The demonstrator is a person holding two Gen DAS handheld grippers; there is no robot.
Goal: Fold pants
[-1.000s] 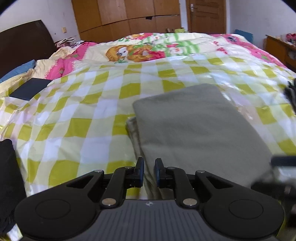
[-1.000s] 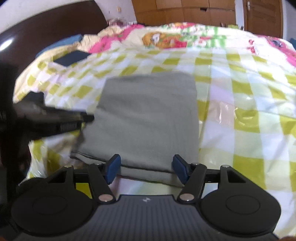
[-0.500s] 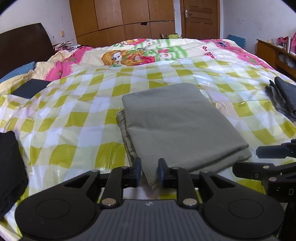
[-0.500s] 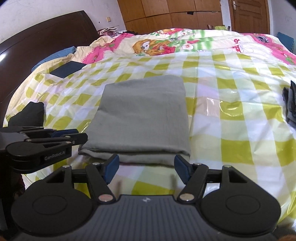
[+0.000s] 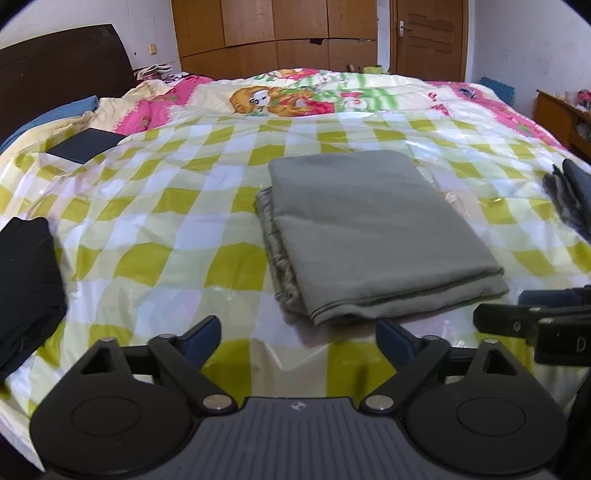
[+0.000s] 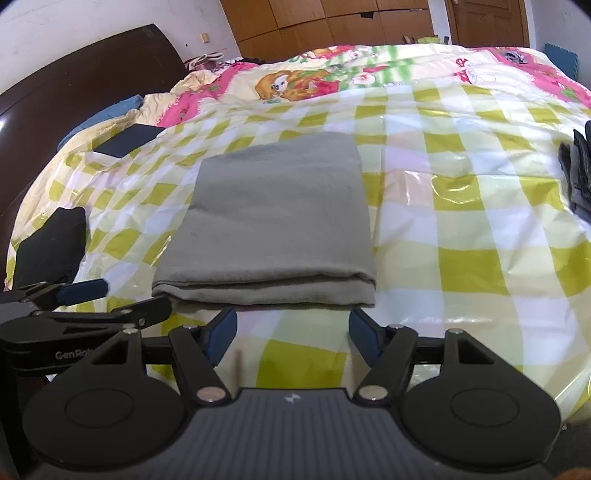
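The folded grey pants lie on the checked bed, the left claw just sprung wide and empty, the right claw also apart, gripping nothing.

Ahead of me a yellow-and-white checked plastic sheet covers the bed, glossy and creased. Beyond it lies a cartoon quilt in pink, green and cream. A dark flat book-like thing rests on the sheet's far left corner, near a blue pillow against the dark headboard. At my left sits a black garment; at my right, a pile of dark grey clothes. Wooden wardrobes and a door stand behind.
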